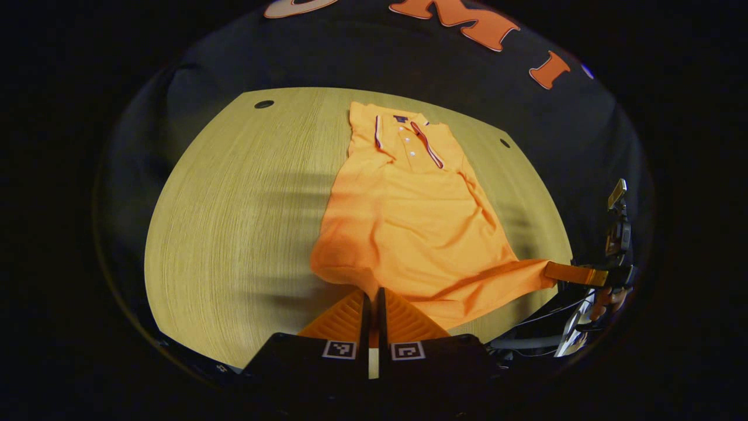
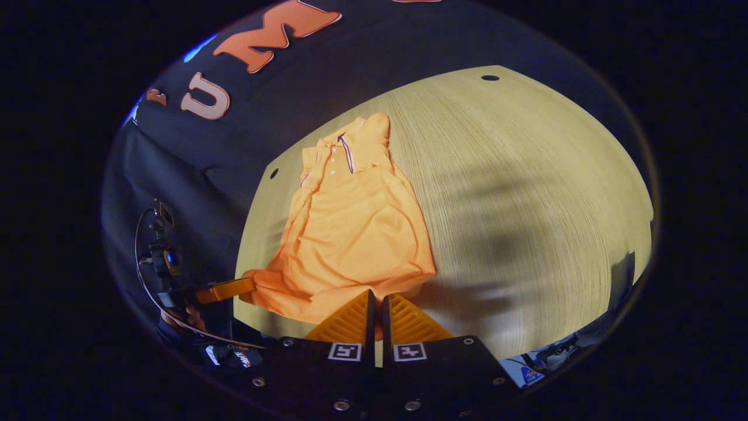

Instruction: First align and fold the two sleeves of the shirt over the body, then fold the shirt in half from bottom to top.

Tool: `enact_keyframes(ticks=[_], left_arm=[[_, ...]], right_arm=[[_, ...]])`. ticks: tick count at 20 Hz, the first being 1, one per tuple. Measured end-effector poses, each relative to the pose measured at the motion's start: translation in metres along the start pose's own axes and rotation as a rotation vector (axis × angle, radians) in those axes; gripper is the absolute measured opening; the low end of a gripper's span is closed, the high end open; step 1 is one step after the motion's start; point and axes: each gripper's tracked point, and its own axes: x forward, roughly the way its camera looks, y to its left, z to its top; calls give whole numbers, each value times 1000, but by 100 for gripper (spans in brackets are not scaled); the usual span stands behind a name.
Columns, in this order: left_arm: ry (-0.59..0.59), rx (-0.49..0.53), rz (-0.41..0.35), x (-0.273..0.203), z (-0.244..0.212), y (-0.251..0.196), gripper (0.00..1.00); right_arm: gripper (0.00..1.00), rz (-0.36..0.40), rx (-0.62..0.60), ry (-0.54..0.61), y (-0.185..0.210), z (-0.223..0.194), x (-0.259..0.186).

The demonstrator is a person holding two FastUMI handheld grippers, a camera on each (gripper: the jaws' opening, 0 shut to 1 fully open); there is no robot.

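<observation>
**Sleeves in, hem pinched, half-fold still to do**

Table [image 1: 234, 234] spreads out ahead of both my claws, bare wood either side of the shirt [image 1: 409, 216]. Shirt lies flat just ahead of me, collar [image 1: 406, 137] at the far end, hem right at my fingertips. No sleeve sticks out past the body in either view, so I judge the sleeve folds done; the exact layering I can't make out.

Left claw [image 1: 374, 304]: fingers nearly together with hem cloth running in between, so I read it as clamped on the near hem corner. Right claw [image 2: 377, 307]: same, fingers pressed close on the other hem corner. From the left gripper view the right claw sits off to my right, pulling that corner out taut.

Left to do: bottom-to-top fold. Hem is barely raised, nothing carried toward the collar yet. Both corners should travel together or the edges will skew.
</observation>
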Motion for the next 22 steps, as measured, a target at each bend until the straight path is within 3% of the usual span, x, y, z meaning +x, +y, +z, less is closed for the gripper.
enact_keyframes(ticks=[9,22], left_arm=[[-104,25,-66,16,116,0,7],[-116,85,-116,99,252,35,7]], right_arm=[[6,14,-5,-71,35,87,18],[6,-100,-4,-71,37,206,91]])
